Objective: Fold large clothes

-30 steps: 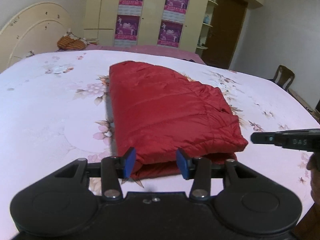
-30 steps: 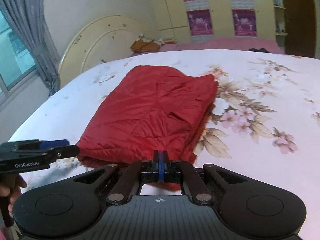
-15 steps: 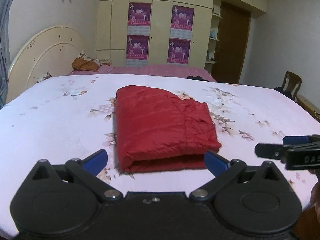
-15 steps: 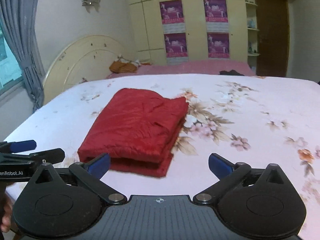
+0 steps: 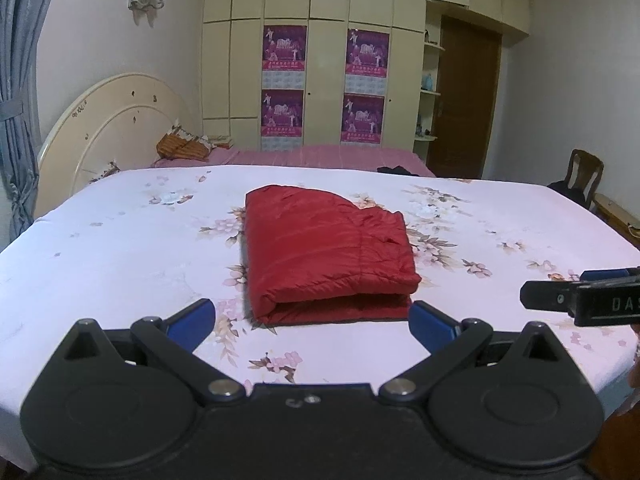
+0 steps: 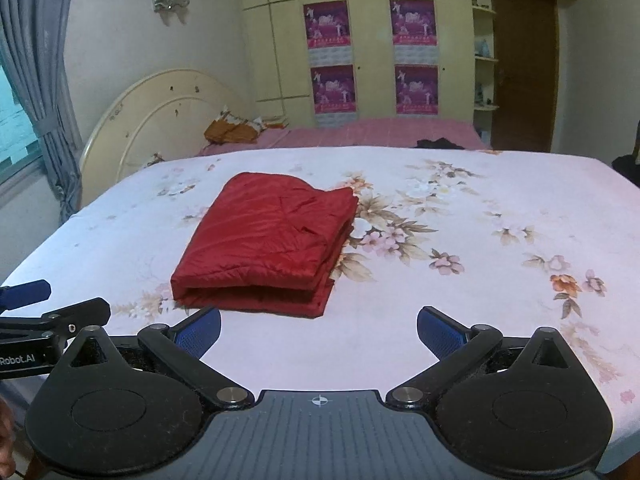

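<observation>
A red padded jacket (image 5: 326,254) lies folded into a compact rectangle on the floral bedsheet (image 5: 120,248); it also shows in the right wrist view (image 6: 268,240). My left gripper (image 5: 312,326) is wide open and empty, just short of the jacket's near folded edge. My right gripper (image 6: 318,332) is wide open and empty, near the jacket's front right corner, apart from it. The right gripper also shows at the right edge of the left wrist view (image 5: 580,300), and the left gripper shows at the left edge of the right wrist view (image 6: 52,320).
A cream headboard (image 5: 108,136) stands at the far left. A second bed with a pink cover (image 5: 320,156) and cream wardrobes (image 5: 320,80) are behind. A wooden chair (image 5: 580,176) and a brown door (image 5: 468,96) are at the right.
Both grippers let go of the jacket's near edge, opened wide and pulled back from it. The jacket stays folded on the bed.
</observation>
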`<state>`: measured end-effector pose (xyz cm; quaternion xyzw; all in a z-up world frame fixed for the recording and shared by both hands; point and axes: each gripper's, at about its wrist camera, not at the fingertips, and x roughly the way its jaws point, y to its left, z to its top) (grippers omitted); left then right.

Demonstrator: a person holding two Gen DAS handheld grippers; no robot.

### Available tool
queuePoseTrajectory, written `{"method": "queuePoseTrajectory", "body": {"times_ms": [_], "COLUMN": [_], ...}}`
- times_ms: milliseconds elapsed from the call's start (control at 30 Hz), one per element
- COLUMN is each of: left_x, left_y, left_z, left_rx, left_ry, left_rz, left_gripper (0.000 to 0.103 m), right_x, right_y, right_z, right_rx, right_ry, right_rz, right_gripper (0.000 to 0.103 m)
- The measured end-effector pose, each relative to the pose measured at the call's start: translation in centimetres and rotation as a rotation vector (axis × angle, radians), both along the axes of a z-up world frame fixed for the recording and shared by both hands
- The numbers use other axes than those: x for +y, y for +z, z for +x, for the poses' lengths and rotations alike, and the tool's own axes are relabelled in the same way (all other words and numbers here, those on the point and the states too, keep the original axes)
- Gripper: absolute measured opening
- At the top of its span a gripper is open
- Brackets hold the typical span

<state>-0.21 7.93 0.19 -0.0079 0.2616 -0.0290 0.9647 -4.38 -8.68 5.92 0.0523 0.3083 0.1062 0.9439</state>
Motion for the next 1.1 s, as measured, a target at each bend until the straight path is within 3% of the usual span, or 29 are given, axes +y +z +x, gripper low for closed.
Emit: {"method": "queuePoseTrajectory", "body": {"times_ms": [433,1100], "left_x": [-0.4,-0.8], "left_y": [1.3,1.7], "left_z": [-2.4,-2.2], "left_rx": [-0.041,-0.043], "left_ry": [-0.012,-0.032], "left_rz": [-0.023,-0.002], "left_gripper": [0.103,0.103], "right_x": [-0.2,-0.7], "right_y": [1.7,2.2], "right_z": [-3.3,-3.5], "right_rx": [-0.036,-0.042], "right_ry": [-0.008,-0.029], "right_rz": [-0.003,0.004], "right_gripper": [0.103,0.103]}}
